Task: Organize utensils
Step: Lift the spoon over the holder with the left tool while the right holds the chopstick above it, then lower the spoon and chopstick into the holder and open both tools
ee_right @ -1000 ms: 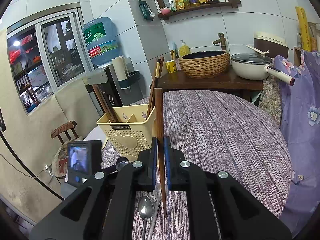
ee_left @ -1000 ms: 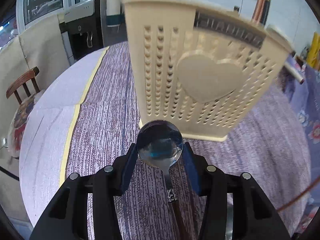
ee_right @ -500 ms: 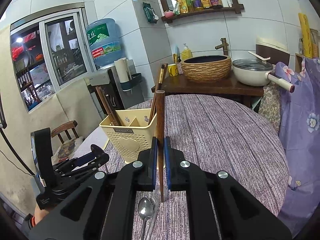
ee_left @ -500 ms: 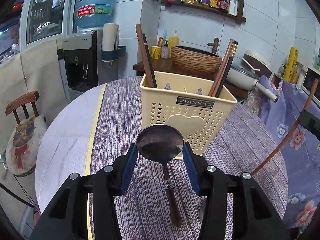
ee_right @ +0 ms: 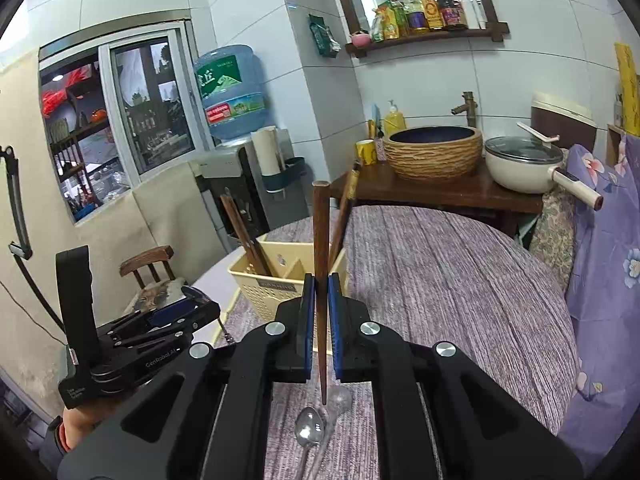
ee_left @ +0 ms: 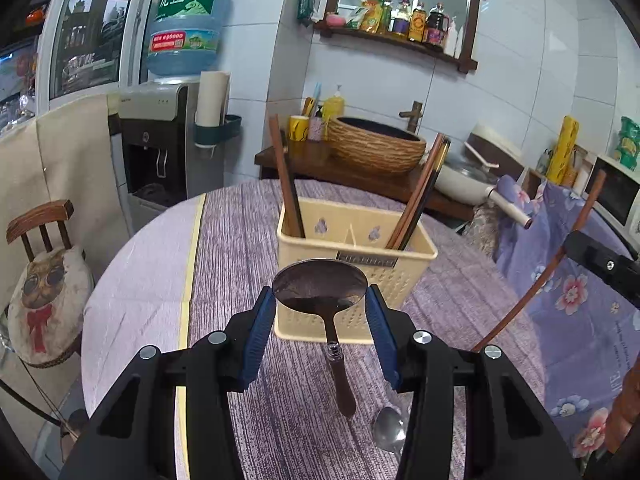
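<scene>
1. We see the cream perforated plastic utensil basket [ee_left: 354, 248] standing on the round table with the purple striped cloth [ee_left: 240, 248]; dividers split it into compartments.
2. Dark wooden chopsticks [ee_left: 286, 184] lean in its left compartment; another pair [ee_left: 420, 196] leans in its right.
3. Our left gripper [ee_left: 320, 308] pinches the round steel spoon with a brown handle [ee_left: 320, 286] by its bowl, above the table, just before the basket.
4. Our right gripper [ee_right: 321, 316] is pressed onto a single upright brown wooden chopstick [ee_right: 320, 240].
5. A silver spoon [ee_right: 310, 430] lies on the cloth.
</scene>
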